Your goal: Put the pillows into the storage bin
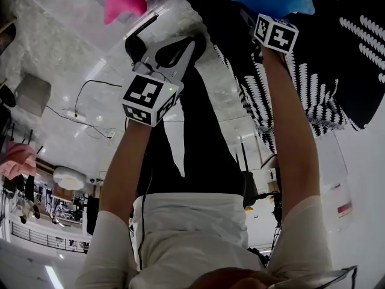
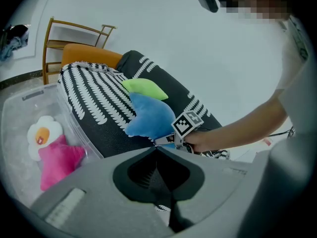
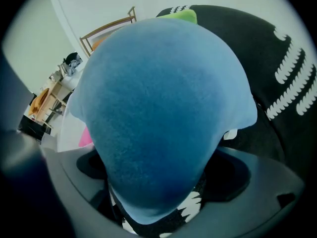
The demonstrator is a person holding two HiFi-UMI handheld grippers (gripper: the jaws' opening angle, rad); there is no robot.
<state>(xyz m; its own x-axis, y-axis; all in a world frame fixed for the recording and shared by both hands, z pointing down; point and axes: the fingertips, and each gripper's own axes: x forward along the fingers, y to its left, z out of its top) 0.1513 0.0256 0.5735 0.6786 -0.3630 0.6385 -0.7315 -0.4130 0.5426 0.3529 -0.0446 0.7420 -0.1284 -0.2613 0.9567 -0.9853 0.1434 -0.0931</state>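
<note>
A blue pillow (image 2: 148, 115) lies on a sofa under a black-and-white cover (image 2: 91, 100), with a green pillow (image 2: 144, 88) just behind it. My right gripper (image 2: 167, 141) points steeply down at the blue pillow's near edge. In the right gripper view the blue pillow (image 3: 163, 108) fills the space between the widely spread jaws, and the pads are not visibly pressing it. My left gripper (image 2: 157, 150) hangs in front of the sofa, shut and holding nothing. A clear storage bin (image 2: 29, 95) to the left holds a pink pillow (image 2: 59, 160) and a white flower-shaped one (image 2: 42, 133).
A wooden chair (image 2: 74, 33) with an orange cushion (image 2: 89, 53) stands behind the sofa against a white wall. In the head view the bin (image 1: 66, 11) lies left of the left gripper (image 1: 174, 50), and the patterned cover (image 1: 337, 59) spreads to the right.
</note>
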